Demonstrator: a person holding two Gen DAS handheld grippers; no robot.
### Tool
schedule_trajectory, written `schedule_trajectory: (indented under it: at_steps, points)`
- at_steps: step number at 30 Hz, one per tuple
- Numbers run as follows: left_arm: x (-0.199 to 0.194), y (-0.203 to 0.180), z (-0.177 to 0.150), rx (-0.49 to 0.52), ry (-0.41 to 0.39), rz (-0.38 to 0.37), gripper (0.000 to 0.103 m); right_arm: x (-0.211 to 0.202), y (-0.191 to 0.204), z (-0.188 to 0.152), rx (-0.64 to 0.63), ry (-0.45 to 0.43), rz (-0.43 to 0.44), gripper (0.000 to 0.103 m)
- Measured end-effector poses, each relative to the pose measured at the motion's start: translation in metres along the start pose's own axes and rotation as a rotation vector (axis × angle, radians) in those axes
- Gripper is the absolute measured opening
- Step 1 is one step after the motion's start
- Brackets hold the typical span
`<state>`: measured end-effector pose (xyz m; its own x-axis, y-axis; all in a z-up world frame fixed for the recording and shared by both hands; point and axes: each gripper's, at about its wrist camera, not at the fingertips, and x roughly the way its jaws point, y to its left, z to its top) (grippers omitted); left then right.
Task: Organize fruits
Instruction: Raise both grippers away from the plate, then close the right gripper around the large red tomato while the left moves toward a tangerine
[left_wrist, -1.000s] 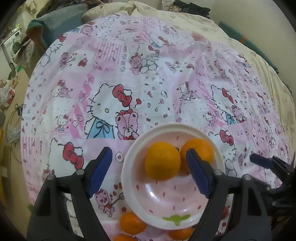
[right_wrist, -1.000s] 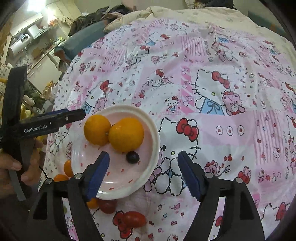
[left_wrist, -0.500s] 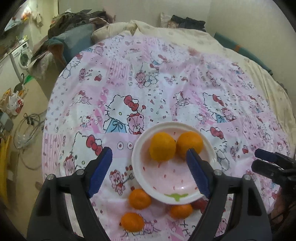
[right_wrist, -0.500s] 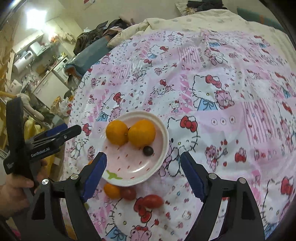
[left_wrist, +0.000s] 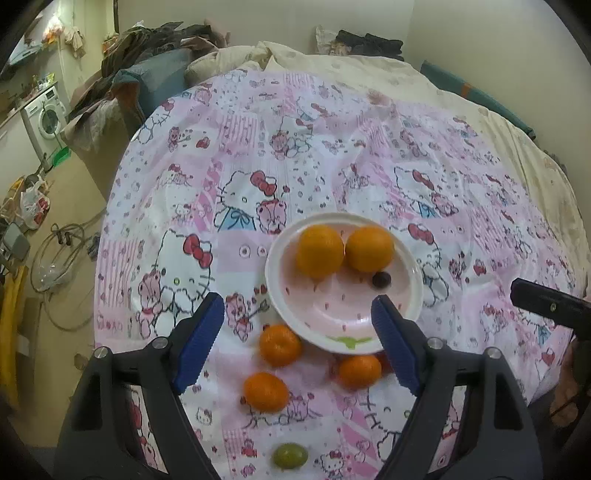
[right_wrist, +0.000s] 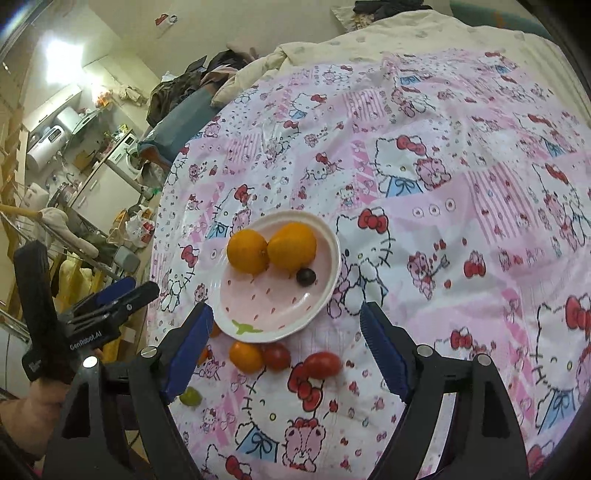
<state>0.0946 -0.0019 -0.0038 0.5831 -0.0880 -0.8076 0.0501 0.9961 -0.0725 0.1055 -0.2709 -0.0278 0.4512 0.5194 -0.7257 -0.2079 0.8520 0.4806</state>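
A pink-and-white plate on the bed holds two oranges and a dark grape. In front of it lie three small mandarins, two red tomatoes and a green grape. My left gripper is open and empty, held above the mandarins. My right gripper is open and empty above the tomatoes. Each gripper shows at the edge of the other's view.
The fruit lies on a pink Hello Kitty sheet over a bed. Clothes and pillows are piled at the far end. The floor at the left holds cables, bags and a washing machine.
Both grippers have pulled back and up from the plate, so more of the bed and the loose fruit in front of the plate shows. Both stay open.
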Motion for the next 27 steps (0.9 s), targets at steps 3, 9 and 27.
schedule_trajectory:
  at_steps: [3, 9, 27]
  points:
    - [-0.001, 0.0, -0.007, -0.015, 0.016, -0.009, 0.079, -0.001, -0.003, -0.006, 0.023, 0.009, 0.0, 0.084]
    - [0.004, 0.007, -0.02, -0.053, 0.081, 0.005, 0.079, 0.0, -0.01, -0.016, 0.072, 0.036, -0.014, 0.084]
    - [0.026, 0.041, -0.027, -0.224, 0.17, 0.043, 0.079, 0.057, -0.037, -0.037, 0.199, 0.259, -0.075, 0.084]
